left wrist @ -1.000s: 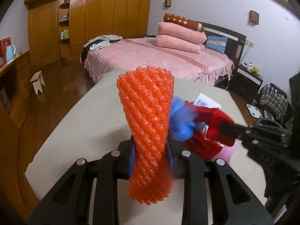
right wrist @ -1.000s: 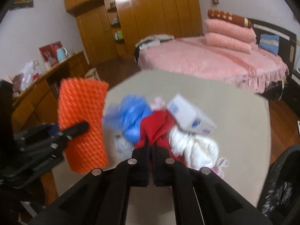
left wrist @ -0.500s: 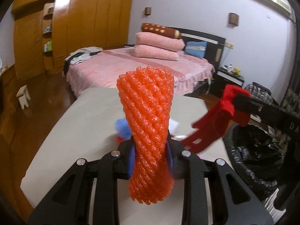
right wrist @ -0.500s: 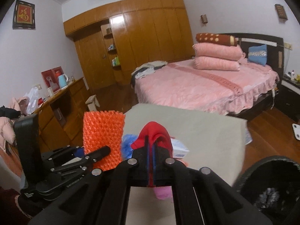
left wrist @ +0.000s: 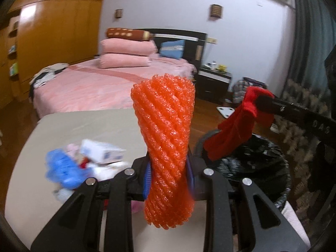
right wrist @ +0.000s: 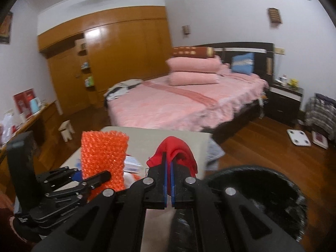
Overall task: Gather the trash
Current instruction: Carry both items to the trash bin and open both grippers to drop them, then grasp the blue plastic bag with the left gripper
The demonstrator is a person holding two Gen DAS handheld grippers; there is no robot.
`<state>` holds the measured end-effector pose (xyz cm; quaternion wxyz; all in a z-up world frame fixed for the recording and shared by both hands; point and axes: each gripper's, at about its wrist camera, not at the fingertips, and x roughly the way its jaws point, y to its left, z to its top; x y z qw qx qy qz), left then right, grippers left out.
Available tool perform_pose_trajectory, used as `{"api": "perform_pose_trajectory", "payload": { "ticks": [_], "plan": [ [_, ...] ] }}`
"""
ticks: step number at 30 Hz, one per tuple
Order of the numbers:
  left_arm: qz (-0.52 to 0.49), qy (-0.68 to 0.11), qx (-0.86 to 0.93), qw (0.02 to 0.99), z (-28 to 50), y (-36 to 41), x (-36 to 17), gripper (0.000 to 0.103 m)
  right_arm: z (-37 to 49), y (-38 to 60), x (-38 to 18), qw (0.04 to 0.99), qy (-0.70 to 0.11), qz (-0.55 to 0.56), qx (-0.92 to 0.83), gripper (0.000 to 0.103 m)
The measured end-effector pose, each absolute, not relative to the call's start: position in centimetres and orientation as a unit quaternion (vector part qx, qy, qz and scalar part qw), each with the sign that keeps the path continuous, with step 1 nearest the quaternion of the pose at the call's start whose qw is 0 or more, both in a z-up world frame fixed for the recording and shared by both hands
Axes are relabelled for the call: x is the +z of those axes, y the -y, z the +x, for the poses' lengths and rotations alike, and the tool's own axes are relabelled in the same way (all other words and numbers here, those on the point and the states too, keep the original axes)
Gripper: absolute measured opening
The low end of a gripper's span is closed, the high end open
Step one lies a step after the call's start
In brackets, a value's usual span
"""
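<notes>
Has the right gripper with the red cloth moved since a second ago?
Yes. In the left wrist view the right gripper and its red cloth have left the table and now hang over the black bin.

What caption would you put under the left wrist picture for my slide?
Left hand-held gripper holding an orange foam net while a red cloth hangs over the black bin.

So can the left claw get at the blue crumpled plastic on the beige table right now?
Probably not: the left claw is shut on the orange foam net sleeve, so it cannot take the blue crumpled plastic until that is dropped.
</notes>
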<state>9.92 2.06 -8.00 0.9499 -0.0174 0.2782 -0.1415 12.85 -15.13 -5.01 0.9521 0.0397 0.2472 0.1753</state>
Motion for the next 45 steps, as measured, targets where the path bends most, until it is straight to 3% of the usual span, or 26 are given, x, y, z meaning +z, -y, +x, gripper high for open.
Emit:
{"api": "perform_pose_trajectory", "payload": {
  "ticks": [13,16,18,22,24,26,32,45],
  "plan": [
    [-0.003,-0.29,-0.236,0.928,12.9,9.3,-10.1,0.026,13.0,24.6,-9.9,0.952,-0.292,0.063,0.065,0.003],
    [-0.006,-0.299,-0.256,0.919,13.8,11.2,-10.7,0.034,12.9,25.8,-10.7,0.951,-0.3,0.06,0.05,0.005],
    [-0.008,-0.301,-0.26,0.918,14.2,11.9,-10.9,0.047,12.6,26.7,-11.2,0.95,-0.305,0.06,0.039,0.01],
    [-0.007,-0.305,-0.258,0.917,14.3,11.8,-11.4,0.062,12.0,27.4,-11.6,0.949,-0.309,0.064,0.022,0.04],
    [-0.006,-0.305,-0.251,0.919,14.1,11.1,-11.4,0.066,11.8,27.6,-11.6,0.95,-0.306,0.063,0.016,0.045],
    [-0.008,-0.304,-0.243,0.921,14.0,9.9,-11.2,0.074,11.8,27.6,-11.5,0.951,-0.304,0.064,0.012,0.06],
    [0.002,-0.285,-0.198,0.938,13.2,6.1,-10.2,0.081,11.7,25.8,-10.4,0.959,-0.278,0.062,0.007,0.095],
    [0.002,-0.256,-0.013,0.967,11.2,-7.5,-9.1,0.083,14.8,14.3,-9.9,0.959,-0.255,0.051,0.111,0.097]
  ]
}}
